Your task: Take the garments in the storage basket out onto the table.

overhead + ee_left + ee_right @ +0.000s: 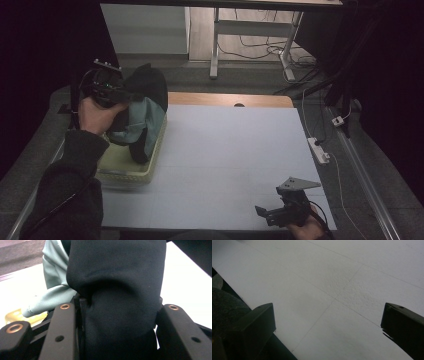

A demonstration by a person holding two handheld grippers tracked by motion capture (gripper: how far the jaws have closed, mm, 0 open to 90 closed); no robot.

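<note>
Yellow basket (131,172), garment (146,112) half lifted out.
Left gripper (121,95) raised, jaws clamped on the black-and-teal garment; right gripper (272,212) low, jaws wide apart, empty.

Dim room, dark corners; flat white tabletop sheet (235,150) brightest (mild glare in gripper views), close black fabric (120,290) soft, jaws blurry.

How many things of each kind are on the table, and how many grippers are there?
Hand-held grippers: 2, the left hand-held gripper shut on the cloth and the right hand-held gripper open above the white table
Pale yellow plastic baskets: 1
Black and pale green garments: 1
Total: 4
</note>
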